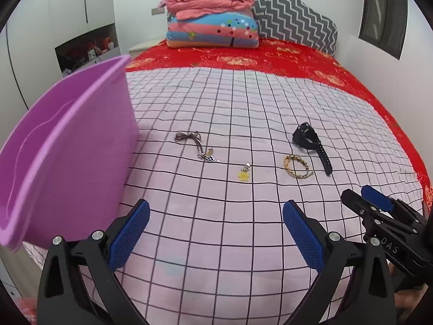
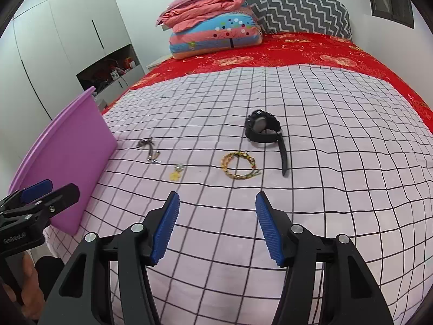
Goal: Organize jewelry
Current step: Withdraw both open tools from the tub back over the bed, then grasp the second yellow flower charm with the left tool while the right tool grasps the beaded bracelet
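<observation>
Four pieces lie in a row on the pink checked cloth (image 1: 216, 216): a brown cord necklace (image 1: 192, 143) (image 2: 149, 149), a yellow flower charm (image 1: 243, 174) (image 2: 176, 174), a gold bead bracelet (image 1: 297, 165) (image 2: 240, 165) and a black watch (image 1: 311, 142) (image 2: 263, 131). My left gripper (image 1: 216, 233) hovers open in front of them, nothing between its blue pads. My right gripper (image 2: 217, 224) (image 1: 368, 200) is open too, short of the bracelet, empty. A purple bin (image 1: 67, 149) (image 2: 67, 162) stands at the left.
Folded quilts (image 1: 213, 19) and a grey zigzag pillow (image 1: 295, 13) sit at the far end on the red bedspread (image 1: 284, 57). White wardrobes (image 2: 54, 40) with an open shelf niche line the left wall. A window (image 1: 384, 13) is at the right.
</observation>
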